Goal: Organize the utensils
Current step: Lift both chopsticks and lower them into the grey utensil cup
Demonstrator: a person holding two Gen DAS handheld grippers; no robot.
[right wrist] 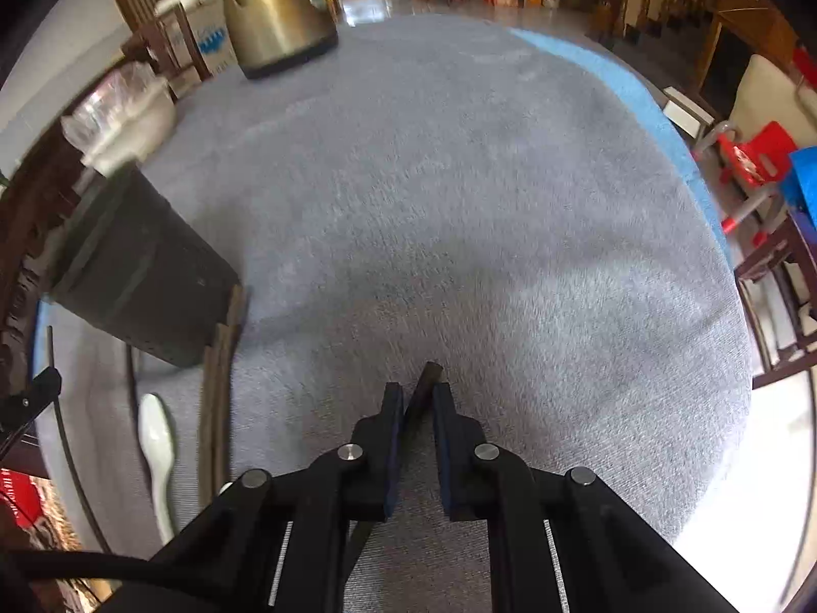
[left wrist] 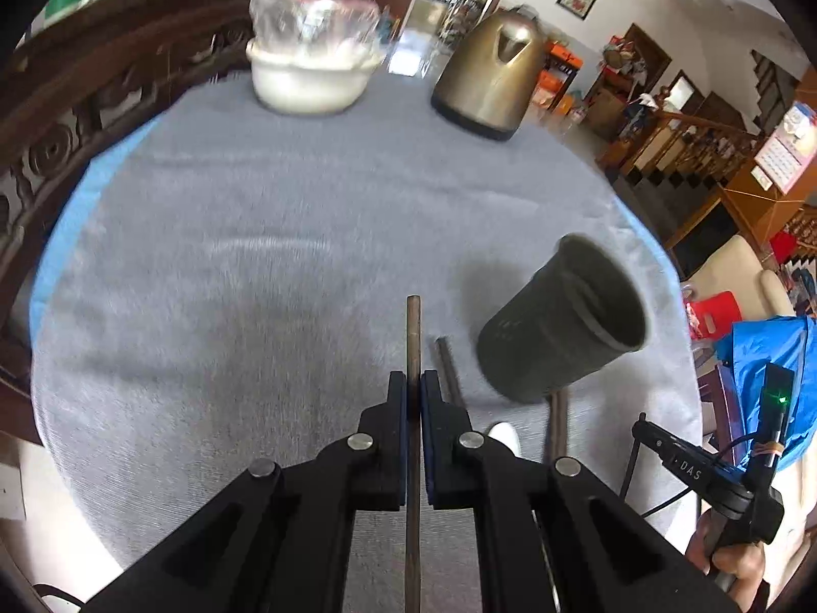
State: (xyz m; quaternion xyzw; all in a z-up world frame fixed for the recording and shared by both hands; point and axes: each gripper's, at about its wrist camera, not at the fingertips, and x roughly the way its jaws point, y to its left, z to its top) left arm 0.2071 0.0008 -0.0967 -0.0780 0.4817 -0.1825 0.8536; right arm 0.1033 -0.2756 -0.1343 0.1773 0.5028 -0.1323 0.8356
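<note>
My left gripper [left wrist: 414, 383] is shut on a brown chopstick [left wrist: 413, 329] that sticks out forward above the grey cloth. To its right stands a dark green cup [left wrist: 561, 319], empty as far as I see. More chopsticks [left wrist: 447, 362] lie on the cloth beside the cup's base. My right gripper [right wrist: 418, 398] is shut on a dark chopstick [right wrist: 426, 383], held slanted between the pads. In the right wrist view the cup [right wrist: 138, 265] is at the left, with brown chopsticks [right wrist: 219, 383] and a white spoon [right wrist: 158, 449] lying in front of it.
A white covered bowl [left wrist: 311, 66] and a bronze kettle [left wrist: 493, 71] stand at the far side of the round table [left wrist: 255, 204]. A carved wooden chair back [left wrist: 76, 102] is at the left. The table edge drops off at the right [right wrist: 715, 204].
</note>
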